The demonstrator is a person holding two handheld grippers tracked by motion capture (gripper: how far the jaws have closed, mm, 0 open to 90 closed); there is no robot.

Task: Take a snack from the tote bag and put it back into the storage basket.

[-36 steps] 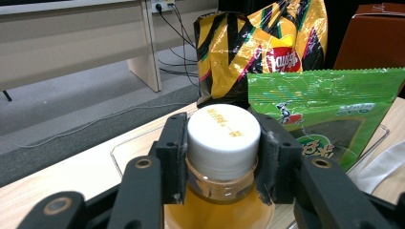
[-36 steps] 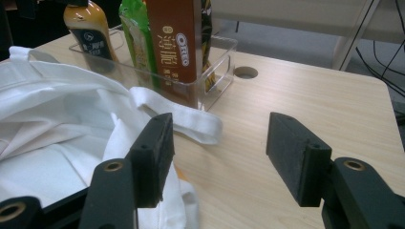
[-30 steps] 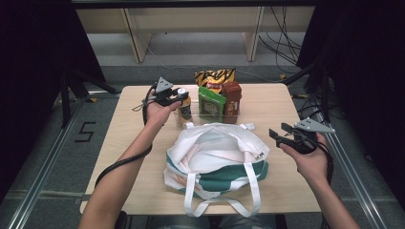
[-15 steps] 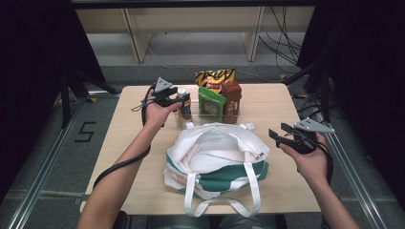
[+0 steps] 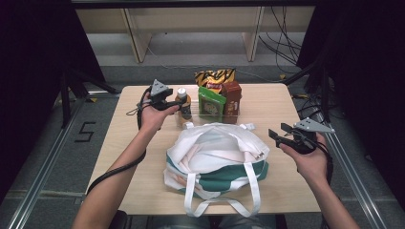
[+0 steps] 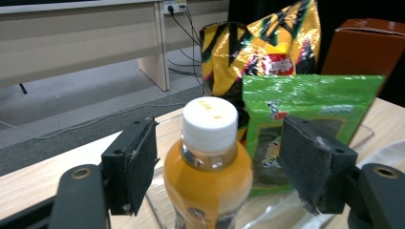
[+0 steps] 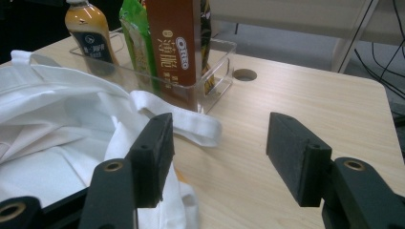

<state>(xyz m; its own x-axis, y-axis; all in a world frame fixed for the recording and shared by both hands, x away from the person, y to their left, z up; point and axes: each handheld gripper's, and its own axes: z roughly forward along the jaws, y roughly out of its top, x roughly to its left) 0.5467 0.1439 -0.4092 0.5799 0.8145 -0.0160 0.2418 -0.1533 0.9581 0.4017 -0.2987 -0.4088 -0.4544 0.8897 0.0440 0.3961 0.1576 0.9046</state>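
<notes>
Left gripper (image 6: 217, 164) jaws, just opening, are standing released either side of the orange bottle (image 6: 208, 167), which is sitting upright in the clear tray (image 7: 210, 78); right gripper (image 7: 217, 160) is waiting open beside the white bag (image 5: 215, 152)

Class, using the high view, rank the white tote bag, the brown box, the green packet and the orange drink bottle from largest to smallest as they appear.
1. white tote bag, by far the largest.
2. brown box and green packet: they look alike and partly overlap, so they are not ranked apart.
3. orange drink bottle, the smallest.
</notes>
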